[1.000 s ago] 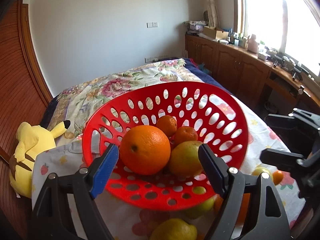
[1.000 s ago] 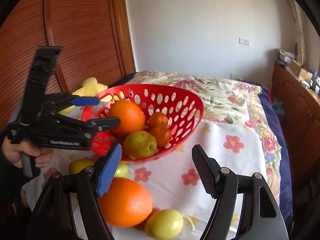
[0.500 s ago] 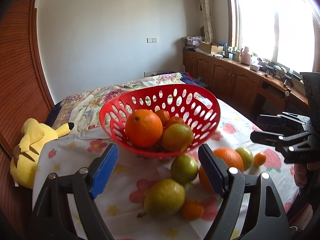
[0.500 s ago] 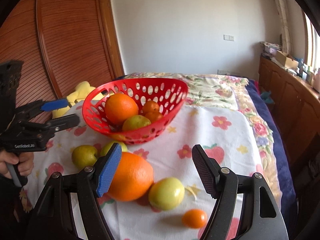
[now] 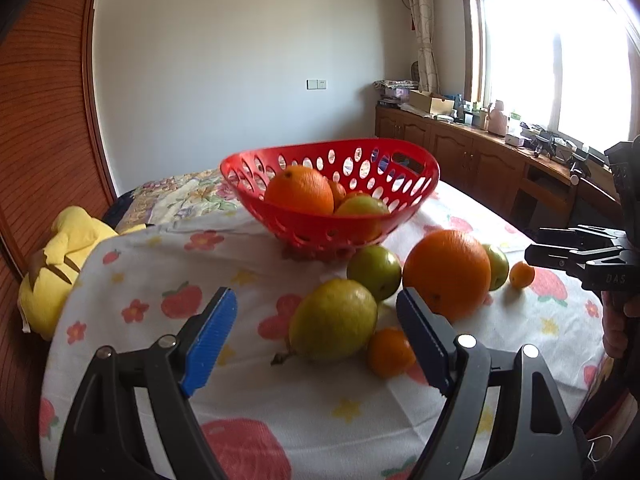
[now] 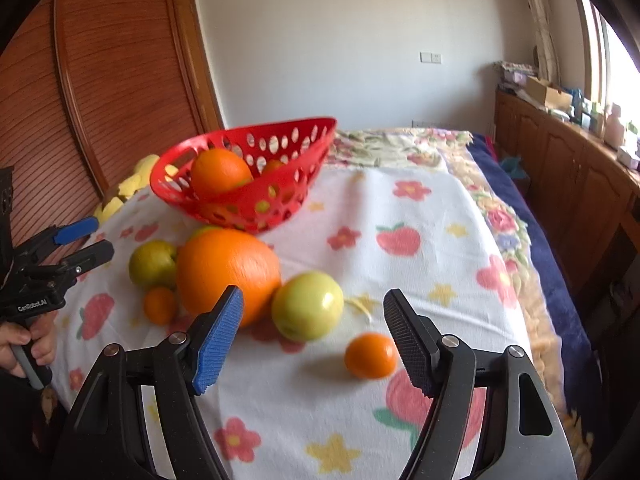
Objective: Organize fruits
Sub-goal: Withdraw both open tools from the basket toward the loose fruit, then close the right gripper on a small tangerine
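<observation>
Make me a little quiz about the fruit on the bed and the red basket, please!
1. True or false: the red basket is empty.
2. How many fruits lie loose on the flowered cloth, outside the basket?
A) two  B) four  C) six
3. Fill in: the biggest loose fruit is the big ____.

Key
1. False: it holds a large orange and other fruit.
2. C: a big orange, three yellow-green fruits and two tiny oranges.
3. orange

Bonus fact: the left gripper and right gripper both have open jaws, holding nothing.
</observation>
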`<control>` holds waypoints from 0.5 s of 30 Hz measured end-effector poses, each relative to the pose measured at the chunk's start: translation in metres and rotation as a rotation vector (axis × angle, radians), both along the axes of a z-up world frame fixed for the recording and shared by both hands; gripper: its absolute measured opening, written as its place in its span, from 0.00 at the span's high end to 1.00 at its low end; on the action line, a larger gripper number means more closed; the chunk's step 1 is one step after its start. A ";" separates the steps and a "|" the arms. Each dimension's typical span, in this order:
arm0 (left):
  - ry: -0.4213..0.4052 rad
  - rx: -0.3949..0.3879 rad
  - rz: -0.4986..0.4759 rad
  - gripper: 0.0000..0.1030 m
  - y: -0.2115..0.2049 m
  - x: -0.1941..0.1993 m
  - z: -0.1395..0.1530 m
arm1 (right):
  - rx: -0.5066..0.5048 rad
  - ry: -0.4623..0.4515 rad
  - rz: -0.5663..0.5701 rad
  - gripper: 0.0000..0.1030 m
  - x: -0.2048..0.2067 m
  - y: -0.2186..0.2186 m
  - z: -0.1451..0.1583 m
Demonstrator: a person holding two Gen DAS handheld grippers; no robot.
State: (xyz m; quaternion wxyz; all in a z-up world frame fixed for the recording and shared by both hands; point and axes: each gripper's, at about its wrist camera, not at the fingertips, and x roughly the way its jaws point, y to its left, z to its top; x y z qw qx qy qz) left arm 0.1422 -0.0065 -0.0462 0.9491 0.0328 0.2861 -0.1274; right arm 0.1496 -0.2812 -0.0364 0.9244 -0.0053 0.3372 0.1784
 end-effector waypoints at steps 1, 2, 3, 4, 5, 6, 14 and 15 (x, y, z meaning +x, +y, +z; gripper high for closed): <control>0.001 0.000 0.002 0.20 0.001 0.000 -0.003 | -0.004 0.004 -0.001 0.28 -0.001 -0.001 -0.003; 0.003 -0.001 0.006 0.20 0.001 0.000 -0.006 | -0.006 0.008 -0.002 0.29 -0.002 -0.002 -0.006; 0.004 -0.004 0.005 0.20 0.002 -0.001 -0.008 | -0.010 0.013 -0.005 0.29 -0.003 -0.003 -0.009; 0.006 -0.006 0.004 0.20 0.002 -0.001 -0.010 | -0.015 0.021 -0.008 0.31 -0.003 -0.004 -0.012; 0.009 -0.006 0.004 0.20 0.002 -0.001 -0.011 | -0.019 0.025 -0.010 0.32 -0.003 -0.004 -0.015; 0.009 -0.005 0.004 0.20 0.002 -0.002 -0.013 | -0.024 0.030 -0.013 0.33 -0.003 -0.005 -0.017; 0.018 0.004 0.000 0.20 0.001 -0.002 -0.018 | -0.050 0.074 -0.049 0.39 0.004 -0.013 -0.033; 0.018 0.002 0.001 0.20 0.001 -0.002 -0.018 | -0.051 0.077 -0.054 0.39 0.005 -0.014 -0.033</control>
